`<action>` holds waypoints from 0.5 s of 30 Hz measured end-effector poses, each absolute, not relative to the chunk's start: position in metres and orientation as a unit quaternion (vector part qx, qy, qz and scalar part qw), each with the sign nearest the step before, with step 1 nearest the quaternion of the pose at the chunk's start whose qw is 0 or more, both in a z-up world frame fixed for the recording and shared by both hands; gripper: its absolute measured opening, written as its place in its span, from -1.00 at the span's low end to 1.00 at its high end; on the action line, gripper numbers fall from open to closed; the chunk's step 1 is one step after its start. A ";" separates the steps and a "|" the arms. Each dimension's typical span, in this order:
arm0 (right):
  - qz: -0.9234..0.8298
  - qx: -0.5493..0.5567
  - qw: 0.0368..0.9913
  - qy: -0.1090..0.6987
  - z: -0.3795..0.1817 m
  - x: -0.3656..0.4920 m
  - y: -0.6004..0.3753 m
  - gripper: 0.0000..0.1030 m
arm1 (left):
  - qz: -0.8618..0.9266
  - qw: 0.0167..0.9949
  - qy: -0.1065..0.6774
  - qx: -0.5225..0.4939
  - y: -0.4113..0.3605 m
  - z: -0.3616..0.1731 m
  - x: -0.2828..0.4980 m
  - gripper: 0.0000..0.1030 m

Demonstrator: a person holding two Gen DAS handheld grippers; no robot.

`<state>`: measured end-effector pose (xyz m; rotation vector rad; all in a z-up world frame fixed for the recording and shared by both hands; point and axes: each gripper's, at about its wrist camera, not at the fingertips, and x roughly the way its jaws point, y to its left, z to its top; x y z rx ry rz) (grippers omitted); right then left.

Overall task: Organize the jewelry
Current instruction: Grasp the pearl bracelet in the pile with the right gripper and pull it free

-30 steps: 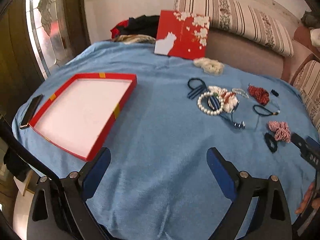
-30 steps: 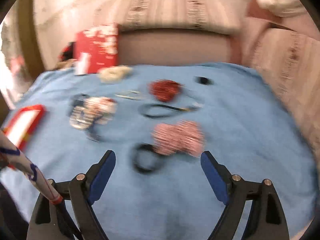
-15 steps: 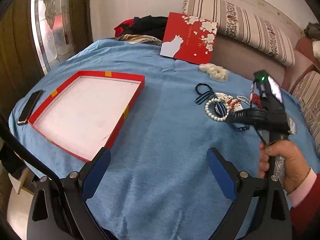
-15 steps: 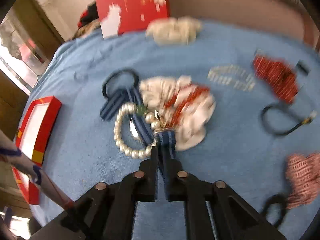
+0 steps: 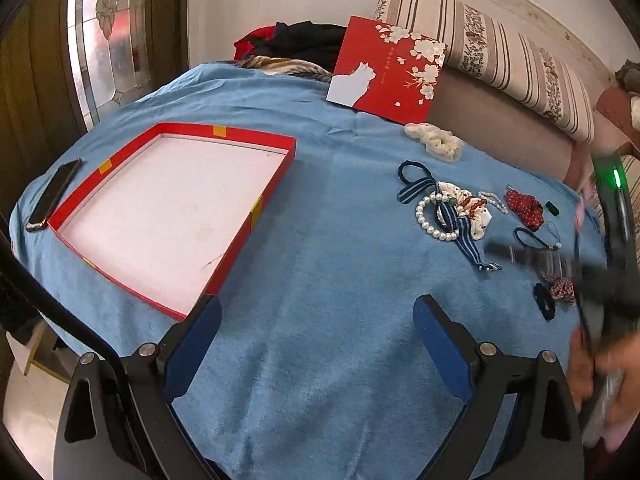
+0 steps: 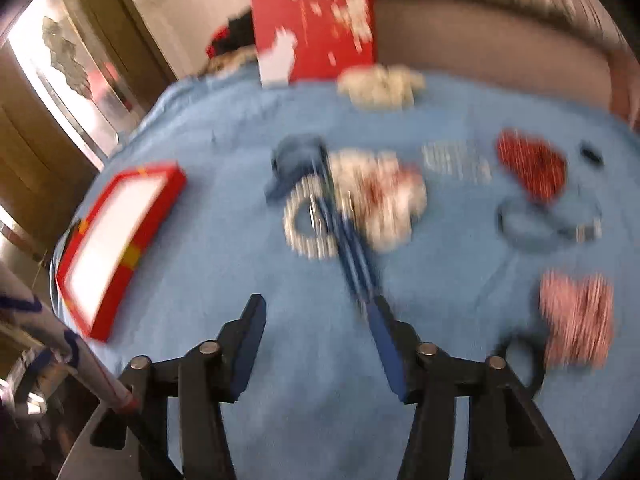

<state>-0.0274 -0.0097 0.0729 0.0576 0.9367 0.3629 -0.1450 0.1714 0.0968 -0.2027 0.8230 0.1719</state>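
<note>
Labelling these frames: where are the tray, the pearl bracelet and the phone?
tray (image 5: 256,135), left wrist view, far red rim.
pearl bracelet (image 5: 425,227), left wrist view, beads on its left side.
phone (image 5: 54,194), left wrist view, middle of its dark face.

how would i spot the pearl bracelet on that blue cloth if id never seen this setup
Start at the red tray on the blue cloth, then look right to the jewelry cluster. The pearl bracelet is its nearest-to-tray piece: the only ring of round white beads, with a navy striped ribbon crossing it.

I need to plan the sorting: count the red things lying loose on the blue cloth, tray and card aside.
2. A dark red scrunchie lies at the far right, beyond the black loop. A red-and-white bow lies nearer, beside the black ring. The blurred right gripper may hide more.
</note>
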 end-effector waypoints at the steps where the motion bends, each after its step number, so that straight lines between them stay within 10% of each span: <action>1: 0.168 0.014 0.882 0.440 0.076 -0.012 -0.002 0.14 | 0.083 0.908 0.399 -0.099 0.171 0.097 -0.145 0.87; 6: 0.150 -0.028 0.875 0.460 0.055 0.051 0.032 0.00 | 0.084 0.908 0.400 -0.093 0.174 0.095 -0.144 0.87; 8: 0.149 -0.017 0.853 0.499 0.032 0.067 0.038 -0.79 | 0.086 0.906 0.404 -0.093 0.178 0.093 -0.143 0.87; 15: 0.350 0.093 0.763 0.536 0.046 0.007 0.057 -0.80 | 0.092 0.900 0.411 -0.110 0.195 0.087 -0.137 0.86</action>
